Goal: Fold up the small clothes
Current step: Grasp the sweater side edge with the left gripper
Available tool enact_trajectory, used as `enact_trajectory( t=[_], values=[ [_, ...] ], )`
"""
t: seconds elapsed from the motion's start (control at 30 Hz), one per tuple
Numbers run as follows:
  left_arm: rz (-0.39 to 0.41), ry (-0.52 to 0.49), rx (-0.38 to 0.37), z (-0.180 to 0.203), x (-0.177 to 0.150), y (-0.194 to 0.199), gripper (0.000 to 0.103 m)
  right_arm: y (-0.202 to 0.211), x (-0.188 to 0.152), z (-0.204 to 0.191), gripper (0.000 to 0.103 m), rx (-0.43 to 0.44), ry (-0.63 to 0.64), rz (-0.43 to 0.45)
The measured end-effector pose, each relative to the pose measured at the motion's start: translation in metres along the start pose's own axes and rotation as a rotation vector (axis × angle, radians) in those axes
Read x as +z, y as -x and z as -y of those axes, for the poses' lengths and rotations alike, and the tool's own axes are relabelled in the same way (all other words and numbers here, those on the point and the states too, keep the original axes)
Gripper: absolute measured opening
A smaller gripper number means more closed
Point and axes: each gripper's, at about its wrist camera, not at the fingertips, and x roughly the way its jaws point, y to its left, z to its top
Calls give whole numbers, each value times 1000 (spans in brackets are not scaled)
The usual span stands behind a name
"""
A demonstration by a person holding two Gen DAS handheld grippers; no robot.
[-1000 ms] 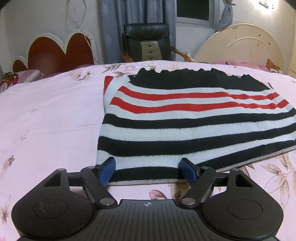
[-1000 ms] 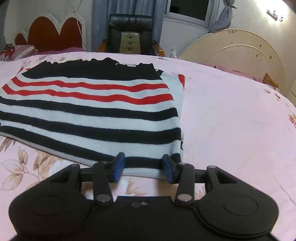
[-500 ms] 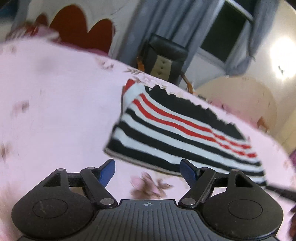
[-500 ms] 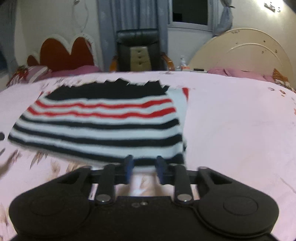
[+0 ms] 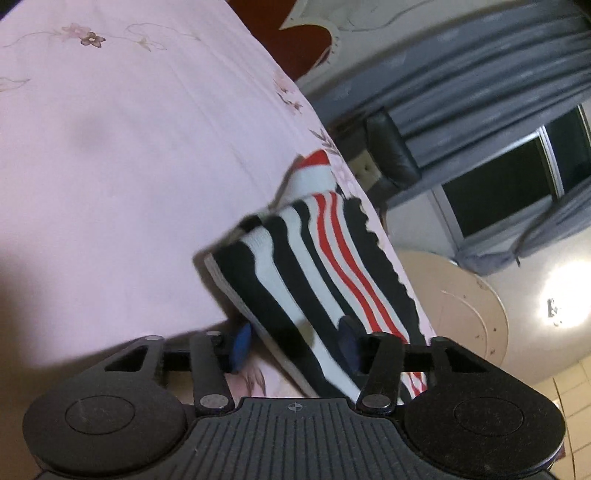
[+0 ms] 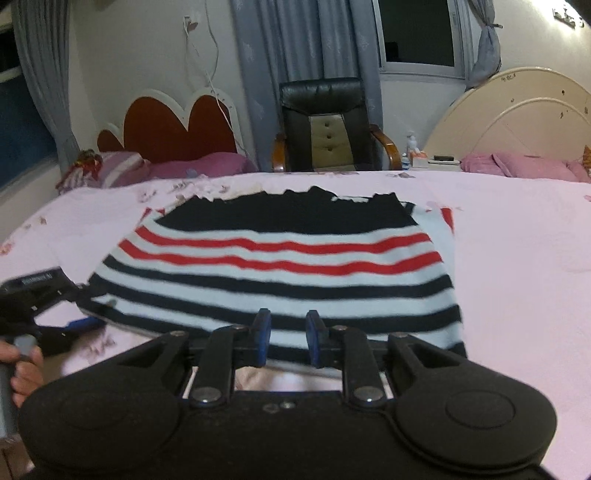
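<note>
A folded sweater with black, white and red stripes (image 6: pixel 280 266) lies on the pink floral bedsheet (image 6: pixel 517 280). In the left wrist view the sweater (image 5: pixel 314 273) runs diagonally, and my left gripper (image 5: pixel 291 345) is open with its blue fingers on either side of the near hem. The view is strongly rolled. My right gripper (image 6: pixel 288 338) has its blue fingers a narrow gap apart at the sweater's near hem, holding nothing that I can see. The left gripper (image 6: pixel 48 317) also shows in the right wrist view at the sweater's left corner.
A black leather chair (image 6: pixel 325 122) stands beyond the bed. A red heart-shaped headboard (image 6: pixel 170 125) is at the back left, a cream headboard (image 6: pixel 517 122) at the back right. Grey curtains (image 5: pixel 480 74) and a dark window (image 6: pixel 417 33) are behind.
My left gripper has rolled hard and moved in to straddle the sweater's left hem corner. My right gripper's fingers have closed from wide to a narrow gap and pulled back a little.
</note>
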Motion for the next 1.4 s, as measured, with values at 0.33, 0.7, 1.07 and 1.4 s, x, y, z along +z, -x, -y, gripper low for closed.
enact_trajectory(
  t=[0.33, 0.7, 1.07, 1.4],
  values=[
    [-10, 94, -49, -14, 21, -37, 18, -58, 18, -10, 7, 13, 10, -25],
    [69, 98, -150, -12, 19, -19, 11, -106, 40, -40, 7, 25, 91, -25],
    [107, 72, -161, 4, 10, -28, 73, -125, 24, -31, 6, 24, 108, -68],
    [74, 66, -116, -4, 13, -53, 14, -126, 23, -26, 6, 47, 79, -54]
  ],
)
